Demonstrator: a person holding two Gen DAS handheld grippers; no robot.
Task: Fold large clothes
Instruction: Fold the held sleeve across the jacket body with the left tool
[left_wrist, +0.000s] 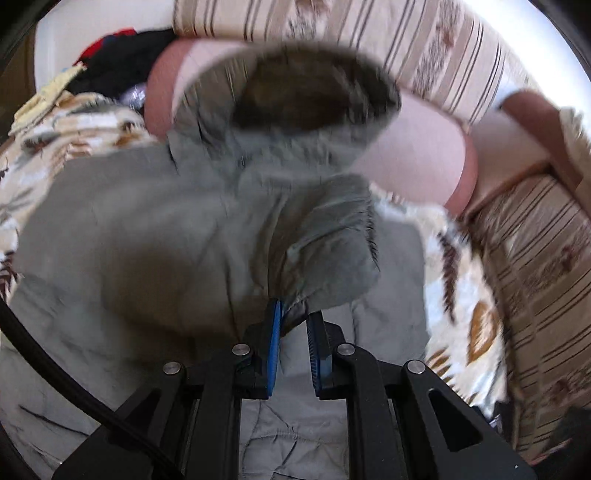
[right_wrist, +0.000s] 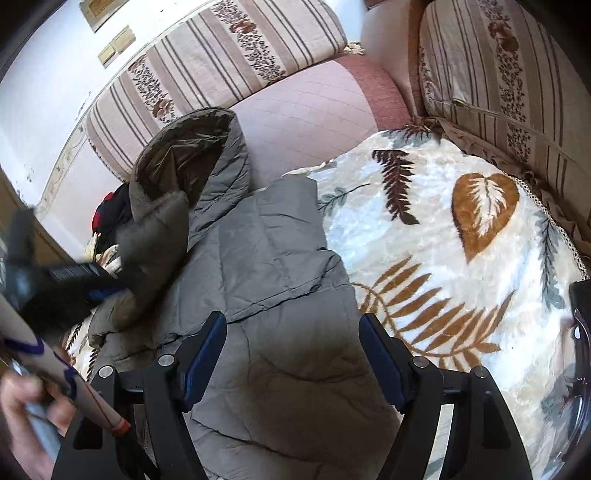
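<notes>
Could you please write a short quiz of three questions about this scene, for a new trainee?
1. True or false: the left gripper is shut on a sleeve of the grey quilted hooded jacket.
2. The right gripper has its jaws: A open, B shut.
3. What lies under the jacket?

Key: 1 true; 2 A; 3 the white plush blanket with brown leaf prints.

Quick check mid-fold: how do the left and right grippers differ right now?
The left gripper has its jaws shut on a fold of the grey puffer jacket; the right gripper has its jaws wide open, gripping nothing. The left lifts a sleeve-like part; the right only hovers above the jacket's flat body on the leaf-print blanket. Both have blue pads on black fingers and point down at the jacket.
</notes>
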